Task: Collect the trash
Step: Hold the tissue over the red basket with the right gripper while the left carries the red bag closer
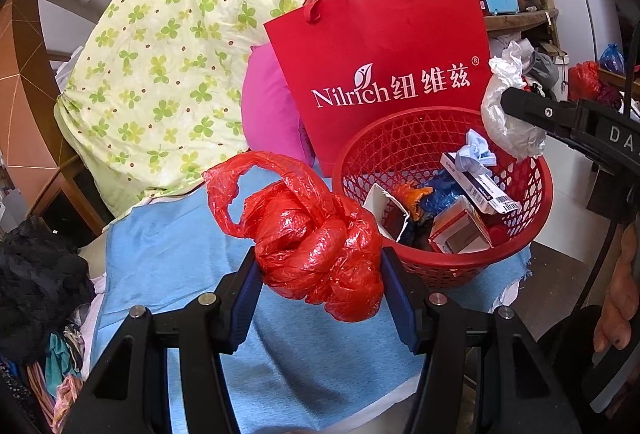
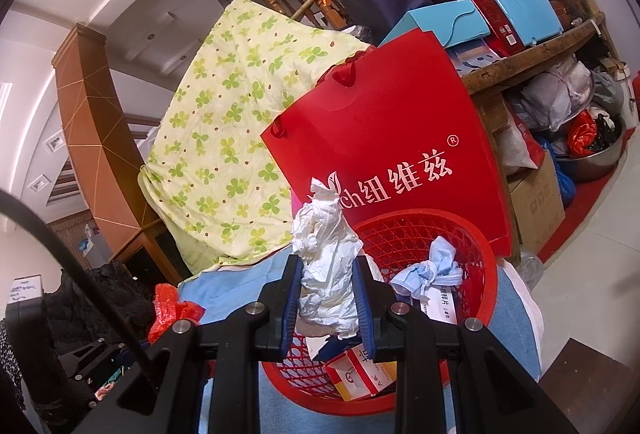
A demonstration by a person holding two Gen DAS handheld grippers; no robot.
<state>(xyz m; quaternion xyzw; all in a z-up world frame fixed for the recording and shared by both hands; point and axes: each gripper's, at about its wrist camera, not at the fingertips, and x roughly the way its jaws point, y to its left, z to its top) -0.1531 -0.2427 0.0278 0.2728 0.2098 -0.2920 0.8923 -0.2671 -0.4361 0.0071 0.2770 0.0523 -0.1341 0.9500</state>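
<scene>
My right gripper [image 2: 327, 298] was clamped on a crumpled wad of white paper [image 2: 326, 266], which stuck up well above the blue pads [image 2: 291, 294]. Just beyond and below the jaws sat the red mesh basket [image 2: 486, 274], holding a balled light-blue face mask [image 2: 434, 266] and small cartons [image 2: 364, 374]. Behind the basket leaned a red paper gift bag [image 2: 384, 122]. Left of the jaws I saw a red plastic bag [image 2: 170, 308].

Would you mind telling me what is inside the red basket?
The red basket holds small cardboard boxes, a crumpled blue face mask and orange and blue wrappers. Anything beneath them is covered.
</scene>
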